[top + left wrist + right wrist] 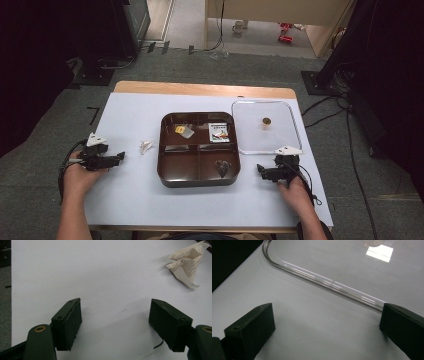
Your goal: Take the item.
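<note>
A brown four-compartment tray (166, 170) sits mid-table. Its far compartments hold a yellow item with a clear packet (183, 130) and a printed packet (219, 132); a dark heart-shaped piece (222, 167) lies in the near right one. A crumpled paper wrapper (146, 146) (186, 263) lies left of the tray. My left gripper (120, 156) (116, 306) rests on the table short of the wrapper, open, nothing between its jaws. My right gripper (260, 170) (327, 312) is open beside the tray's near right corner, close to the clear lid's rim (324, 282).
A clear lid (250, 135) with a brass knob (266, 120) lies flat right of the tray. The white table cover (130, 115) runs bare around both hands. Grey floor, cables and dark stands surround the table.
</note>
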Tool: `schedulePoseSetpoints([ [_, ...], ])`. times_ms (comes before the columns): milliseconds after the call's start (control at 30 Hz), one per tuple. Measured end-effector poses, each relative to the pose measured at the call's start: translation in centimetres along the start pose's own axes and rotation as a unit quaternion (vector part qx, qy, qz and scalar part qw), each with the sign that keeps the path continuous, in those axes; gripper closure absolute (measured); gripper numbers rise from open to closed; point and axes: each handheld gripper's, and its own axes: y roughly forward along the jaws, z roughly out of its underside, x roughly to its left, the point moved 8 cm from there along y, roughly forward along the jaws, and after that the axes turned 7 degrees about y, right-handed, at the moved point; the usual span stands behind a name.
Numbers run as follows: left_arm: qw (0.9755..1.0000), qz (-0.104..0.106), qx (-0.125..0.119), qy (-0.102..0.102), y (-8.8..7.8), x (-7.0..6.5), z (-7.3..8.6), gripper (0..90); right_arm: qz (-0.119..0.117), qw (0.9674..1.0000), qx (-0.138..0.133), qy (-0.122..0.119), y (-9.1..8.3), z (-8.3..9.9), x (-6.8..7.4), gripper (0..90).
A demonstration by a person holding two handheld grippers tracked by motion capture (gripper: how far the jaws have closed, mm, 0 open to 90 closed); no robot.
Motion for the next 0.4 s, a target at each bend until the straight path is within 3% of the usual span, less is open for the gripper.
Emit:
schedulePoseSetpoints([
  [400,0.9997,-0.011,-0.019,-0.004,0.02,-0.15,0.18,25.4,0.0,1.0,0.0,0.0,0.0,0.0,0.01,0.0],
])
